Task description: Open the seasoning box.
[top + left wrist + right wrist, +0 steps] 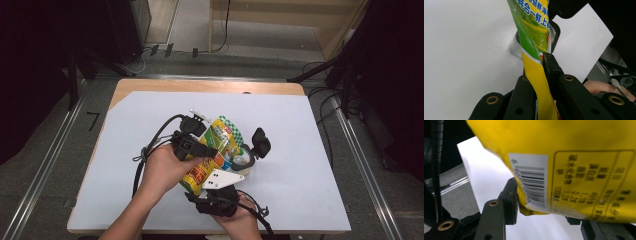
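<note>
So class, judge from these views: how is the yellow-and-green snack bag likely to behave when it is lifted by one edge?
The snack bag will probably flop: in the left gripper view its film bends and creases where the left gripper pinches it. It looks light for its size, puffed rather than packed. The glossy film may be slippery, so it could slide against the right gripper.

Yellow-green snack bag (216, 150), raised, pinched

A crinkly yellow-and-green plastic snack bag (216, 152) lies mid-table on the white sheet (300, 175), left gripper (200, 147) at its nine o'clock, right gripper (220, 192) at six o'clock.
</note>
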`<state>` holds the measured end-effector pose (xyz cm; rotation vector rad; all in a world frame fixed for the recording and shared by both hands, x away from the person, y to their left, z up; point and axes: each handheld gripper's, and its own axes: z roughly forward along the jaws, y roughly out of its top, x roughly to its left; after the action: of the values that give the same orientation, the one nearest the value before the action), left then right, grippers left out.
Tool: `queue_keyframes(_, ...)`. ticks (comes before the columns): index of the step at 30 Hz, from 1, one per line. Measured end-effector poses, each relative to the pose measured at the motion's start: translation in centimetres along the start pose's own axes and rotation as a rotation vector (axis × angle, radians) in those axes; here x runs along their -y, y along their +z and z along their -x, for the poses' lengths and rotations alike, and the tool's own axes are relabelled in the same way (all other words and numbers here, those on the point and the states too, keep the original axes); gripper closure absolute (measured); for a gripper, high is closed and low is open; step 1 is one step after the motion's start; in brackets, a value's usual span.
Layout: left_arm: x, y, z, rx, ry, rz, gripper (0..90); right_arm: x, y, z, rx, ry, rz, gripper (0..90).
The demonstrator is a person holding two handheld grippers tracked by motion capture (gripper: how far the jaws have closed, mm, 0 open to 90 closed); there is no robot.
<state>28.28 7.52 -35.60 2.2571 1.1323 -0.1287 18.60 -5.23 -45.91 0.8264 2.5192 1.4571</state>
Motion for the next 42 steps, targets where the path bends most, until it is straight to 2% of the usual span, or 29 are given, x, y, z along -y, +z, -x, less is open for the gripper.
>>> queue_keyframes(4,0.1,0.1,-0.4,0.010,-0.021,0.009,88.8,0.0,-0.1,0.2,0.016,0.024,-0.015,54.8)
queue_keyframes(9,0.3,0.6,-0.5,0.011,-0.028,0.014,88.7,0.1,0.1,0.6,-0.009,0.051,-0.040,58.2)
queue_keyframes(11,0.3,0.6,-0.6,0.028,-0.027,0.018,87.7,0.1,0.2,0.8,-0.040,0.067,-0.038,61.4)
queue_keyframes(12,0.3,0.5,-0.5,0.052,-0.025,0.022,86.7,0.1,0.1,0.9,-0.055,0.072,-0.034,62.6)
queue_keyframes(13,0.3,0.5,-0.5,0.052,-0.025,0.022,85.9,0.1,0.1,0.9,-0.055,0.072,-0.034,62.6)
queue_keyframes(17,0.2,0.5,-0.5,0.079,0.002,0.027,79.7,0.0,-0.1,1.0,-0.115,0.095,0.000,64.4)
queue_keyframes(18,0.2,0.5,-0.6,0.085,0.000,0.025,76.2,0.0,-0.2,1.0,-0.130,0.098,0.010,64.4)
queue_keyframes(20,0.1,0.4,-0.8,0.117,-0.008,0.035,74.8,-0.1,-0.3,1.3,-0.160,0.109,0.025,64.2)
queue_keyframes(23,0.1,0.4,-0.9,0.129,-0.011,0.040,69.7,-0.1,-0.4,1.5,-0.185,0.129,0.036,64.3)
queue_keyframes(24,0.1,0.3,-1.0,0.144,-0.023,0.045,67.9,-0.1,-0.4,1.8,-0.212,0.150,0.049,64.6)
queue_keyframes(29,0.1,0.1,-1.2,0.140,-0.026,0.042,67.3,-0.1,-0.5,2.1,-0.220,0.154,0.055,64.5)
queue_keyframes(33,0.2,0.2,-1.2,0.109,-0.010,0.027,74.5,-0.1,-0.4,2.1,-0.189,0.139,0.044,64.2)
queue_keyframes(38,0.1,0.4,-1.1,0.084,0.013,0.023,80.1,0.0,-0.2,2.1,-0.183,0.138,0.027,63.7)
queue_keyframes(42,0.1,0.6,-1.0,0.066,0.015,0.017,84.8,0.1,0.1,1.7,-0.168,0.117,0.013,61.0)
